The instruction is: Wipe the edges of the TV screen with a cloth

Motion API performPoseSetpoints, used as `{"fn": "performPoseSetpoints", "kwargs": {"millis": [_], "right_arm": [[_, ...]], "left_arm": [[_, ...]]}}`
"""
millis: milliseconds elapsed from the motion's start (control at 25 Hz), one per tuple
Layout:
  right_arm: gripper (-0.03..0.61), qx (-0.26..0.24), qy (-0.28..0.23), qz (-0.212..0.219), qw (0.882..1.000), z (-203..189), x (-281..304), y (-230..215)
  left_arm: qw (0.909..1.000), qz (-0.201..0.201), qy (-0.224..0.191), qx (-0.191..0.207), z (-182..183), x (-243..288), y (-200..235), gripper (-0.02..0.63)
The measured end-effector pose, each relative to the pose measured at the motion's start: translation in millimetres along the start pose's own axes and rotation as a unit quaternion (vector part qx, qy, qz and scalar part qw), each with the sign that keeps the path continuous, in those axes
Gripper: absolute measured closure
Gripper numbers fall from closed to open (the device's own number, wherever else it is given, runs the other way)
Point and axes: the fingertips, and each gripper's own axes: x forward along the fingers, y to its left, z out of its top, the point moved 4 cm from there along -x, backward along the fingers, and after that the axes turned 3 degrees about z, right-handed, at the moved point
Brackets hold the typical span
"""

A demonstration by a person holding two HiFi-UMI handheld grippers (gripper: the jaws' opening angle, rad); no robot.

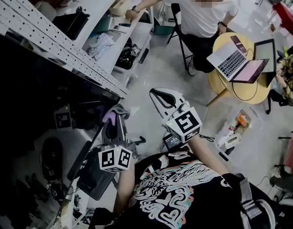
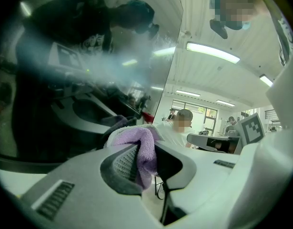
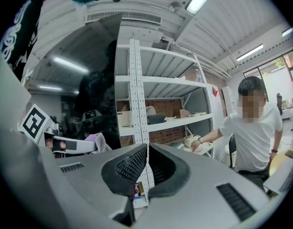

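1. Printed black shirt (image 1: 170,190) of the person fills the head view's foreground, with both grippers raised ahead of it.
2. Left gripper (image 2: 145,151) clamps a purple cloth (image 2: 136,138) between its jaws, the bunched fabric pressed against the dark TV screen (image 2: 65,80) near its side edge.
3. Right gripper (image 3: 146,149) hangs nearby, jaws closed together on nothing.
4. Soft, light and limp, the cloth looks best gripped by a thick fold; the glossy screen likely tolerates only gentle pressure.

Black T-shirt (image 1: 177,194), white swirl print — left gripper (image 1: 116,114) and right gripper (image 1: 161,97) pale grey, black-and-white marker cubes (image 1: 115,159).
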Motion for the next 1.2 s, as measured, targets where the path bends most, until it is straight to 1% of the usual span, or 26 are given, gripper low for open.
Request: {"fn": "performPoseSetpoints", "kwargs": {"millis": [600, 760, 880, 1040, 1200], "right_arm": [[0.545, 0.001, 0.002, 0.007, 1.000, -0.5, -10.0, -7.0], [0.545, 0.000, 0.000, 0.006, 1.000, -2.6, -15.7, -11.3], [0.545, 0.002, 0.004, 0.007, 1.000, -7.8, -23.6, -10.7], [0.545, 0.004, 0.010, 0.023, 1.000, -11.3, -24.0, -5.0], [0.545, 0.005, 0.013, 0.037, 0.999, -19.6, -19.5, -1.2]], "left_arm": [[0.9999, -0.010, -0.006, -0.003, -1.7, 19.3, -18.5, 0.545], [0.9998, -0.014, -0.014, -0.006, -1.6, 27.7, -24.7, 0.545], [0.9997, -0.019, -0.016, 0.007, -5.7, 30.2, -31.9, 0.544], [0.9988, -0.037, -0.007, 0.031, -8.4, 35.7, -38.3, 0.544], [0.9971, -0.052, -0.004, 0.056, -6.7, 24.0, -48.5, 0.545]]}}
